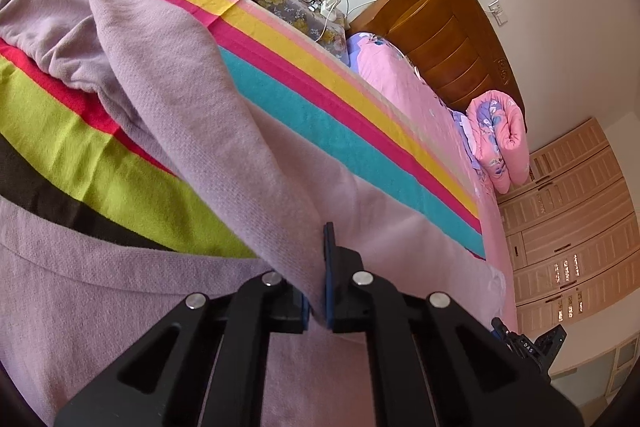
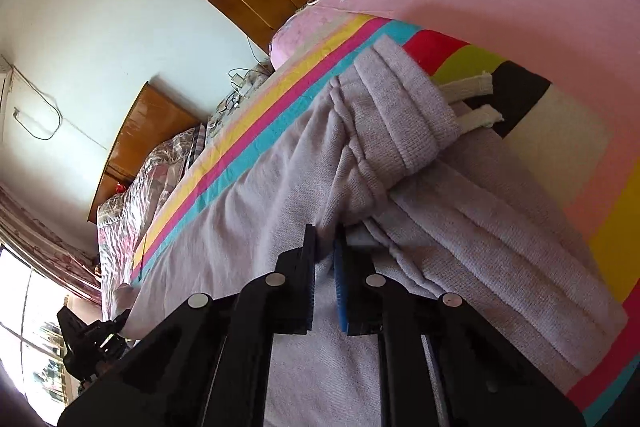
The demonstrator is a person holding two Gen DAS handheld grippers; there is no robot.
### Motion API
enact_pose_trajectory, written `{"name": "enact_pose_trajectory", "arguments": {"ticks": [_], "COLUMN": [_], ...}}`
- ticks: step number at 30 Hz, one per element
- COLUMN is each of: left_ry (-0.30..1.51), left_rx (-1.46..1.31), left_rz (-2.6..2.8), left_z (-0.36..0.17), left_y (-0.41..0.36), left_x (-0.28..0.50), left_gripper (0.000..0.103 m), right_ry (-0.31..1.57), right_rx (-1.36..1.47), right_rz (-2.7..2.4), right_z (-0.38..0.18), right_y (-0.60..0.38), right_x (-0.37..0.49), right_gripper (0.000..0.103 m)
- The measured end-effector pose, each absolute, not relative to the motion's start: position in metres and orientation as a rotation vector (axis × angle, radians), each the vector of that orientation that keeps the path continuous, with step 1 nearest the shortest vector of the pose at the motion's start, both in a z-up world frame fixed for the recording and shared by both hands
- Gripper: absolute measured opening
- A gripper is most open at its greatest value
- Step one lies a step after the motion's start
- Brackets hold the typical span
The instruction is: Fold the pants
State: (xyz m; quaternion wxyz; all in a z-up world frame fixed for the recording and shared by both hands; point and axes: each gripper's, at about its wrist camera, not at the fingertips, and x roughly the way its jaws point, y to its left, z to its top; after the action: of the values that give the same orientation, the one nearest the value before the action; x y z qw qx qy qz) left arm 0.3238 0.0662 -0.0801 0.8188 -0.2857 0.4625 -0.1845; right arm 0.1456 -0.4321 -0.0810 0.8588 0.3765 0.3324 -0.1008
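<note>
On the striped blanket (image 1: 328, 131) covering the bed lie the lilac pants (image 2: 248, 195), partly doubled over, waistband (image 2: 404, 115) turned back; folding looks midway, with smoothing and further folds left. Left gripper (image 1: 318, 281) is clamped on a raised pant leg (image 1: 224, 131). Right gripper (image 2: 326, 251) is nearly closed; whether it pinches cloth I cannot tell. No containers are visible.

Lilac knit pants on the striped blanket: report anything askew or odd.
The lilac knit pants are not flat: in the right wrist view the waistband end is bunched and curled, with two cream drawstring ends sticking out over the striped blanket. In the left wrist view a leg rises in a rumpled ridge.
</note>
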Motion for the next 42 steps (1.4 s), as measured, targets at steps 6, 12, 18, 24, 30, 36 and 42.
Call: {"name": "enact_pose_trajectory", "arguments": {"ticks": [6,12,18,24,30,36,42], "left_ry": [0.953,0.716,0.903,0.915,0.926,0.865,0.828], "left_rx": [-0.582,-0.39,-0.334,-0.472,-0.557,-0.472,-0.415], "left_rz": [-0.38,-0.412,-0.372,-0.366,-0.369,-0.363,-0.369], "left_z": [0.001,0.028,-0.094,-0.116,-0.115,-0.087,-0.067], "left_y": [0.055,0.072,0.077,0.091,0.099,0.093,0.091], "left_x": [0.366,0.206,0.122,0.122,0.128,0.124,0.091], "left_gripper": [0.005,0.005,0.007,0.011,0.036,0.005,0.005], "right_ry": [0.653,0.528,0.673,0.661,0.677,0.666,0.625], "right_rx": [0.774,0.72,0.762,0.837,0.863,0.816,0.726], "right_rz": [-0.191,-0.047,-0.078,-0.071,-0.067,-0.067,-0.062], "right_z": [-0.001,0.021,-0.08,-0.121,-0.122,-0.106,-0.065], "right_y": [-0.457,-0.429,-0.413,-0.415,-0.417,-0.415,-0.417], "right_x": [0.207,0.112,0.009,-0.013,-0.014,-0.004,-0.017], "right_gripper": [0.01,0.01,0.01,0.01,0.018,0.009,0.009]}}
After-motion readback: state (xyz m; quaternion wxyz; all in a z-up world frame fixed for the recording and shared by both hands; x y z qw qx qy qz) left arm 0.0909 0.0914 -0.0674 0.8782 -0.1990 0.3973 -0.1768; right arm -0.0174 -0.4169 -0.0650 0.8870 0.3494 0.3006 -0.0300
